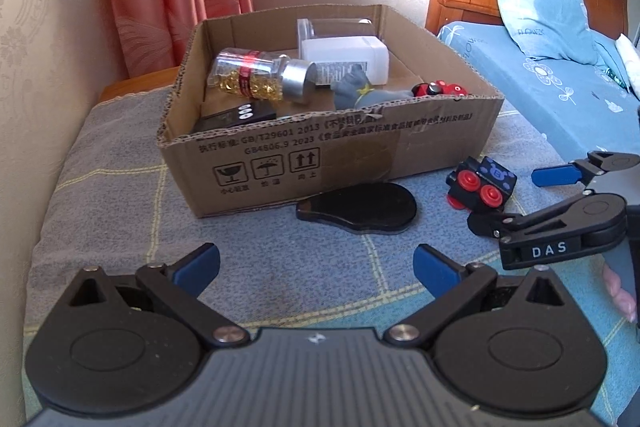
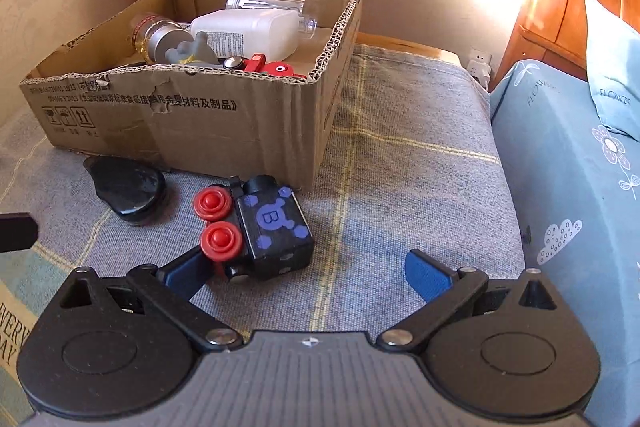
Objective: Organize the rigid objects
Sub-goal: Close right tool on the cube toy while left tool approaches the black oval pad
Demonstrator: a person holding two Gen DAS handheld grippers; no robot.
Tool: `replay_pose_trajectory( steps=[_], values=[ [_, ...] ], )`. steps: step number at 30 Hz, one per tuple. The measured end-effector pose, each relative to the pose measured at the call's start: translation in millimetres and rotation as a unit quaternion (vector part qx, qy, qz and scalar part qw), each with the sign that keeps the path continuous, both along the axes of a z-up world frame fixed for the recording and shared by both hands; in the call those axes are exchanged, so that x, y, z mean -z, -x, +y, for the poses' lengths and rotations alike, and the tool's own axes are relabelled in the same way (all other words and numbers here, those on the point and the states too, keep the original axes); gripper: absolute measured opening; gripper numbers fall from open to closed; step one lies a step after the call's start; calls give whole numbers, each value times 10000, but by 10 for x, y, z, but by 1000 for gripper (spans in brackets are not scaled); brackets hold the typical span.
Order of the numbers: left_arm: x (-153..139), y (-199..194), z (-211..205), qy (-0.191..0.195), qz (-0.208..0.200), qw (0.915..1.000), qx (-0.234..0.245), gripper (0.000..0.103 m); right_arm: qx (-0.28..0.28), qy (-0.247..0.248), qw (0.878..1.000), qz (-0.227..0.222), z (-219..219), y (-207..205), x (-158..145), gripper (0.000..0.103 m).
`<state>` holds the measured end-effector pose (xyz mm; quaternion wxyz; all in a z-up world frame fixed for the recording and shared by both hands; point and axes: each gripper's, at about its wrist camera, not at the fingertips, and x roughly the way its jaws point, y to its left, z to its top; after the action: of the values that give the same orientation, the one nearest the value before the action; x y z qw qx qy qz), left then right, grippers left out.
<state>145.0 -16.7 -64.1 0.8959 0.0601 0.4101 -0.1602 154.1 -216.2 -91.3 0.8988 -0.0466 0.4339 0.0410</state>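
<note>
Right claw (image 2: 308,275), spread wide and empty, closes in on the toy train (image 2: 256,227) beside the box (image 2: 224,123); gripping it looks next.

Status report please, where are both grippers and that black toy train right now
Left gripper open, empty, hanging back. Right gripper open, one finger at the black toy train on the blanket. Black oval piece lies beside it, before the cardboard box.
</note>
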Motion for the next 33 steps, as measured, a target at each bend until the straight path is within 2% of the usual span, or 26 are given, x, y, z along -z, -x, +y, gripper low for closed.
replay_pose_trajectory(
  steps=[13, 22, 33],
  values=[
    [304, -234, -282, 51, 221, 9997, 27, 102, -396, -21, 9992, 3, -73, 75, -18, 103],
    [357, -283, -407, -46, -68, 10000, -29, 102, -525, -35, 9986, -63, -99, 116, -17, 103],
    [362, -365, -469, -41, -180, 9998, -1, 102, -594, -48, 9981, -128, -114, 132, -11, 103]
  ],
)
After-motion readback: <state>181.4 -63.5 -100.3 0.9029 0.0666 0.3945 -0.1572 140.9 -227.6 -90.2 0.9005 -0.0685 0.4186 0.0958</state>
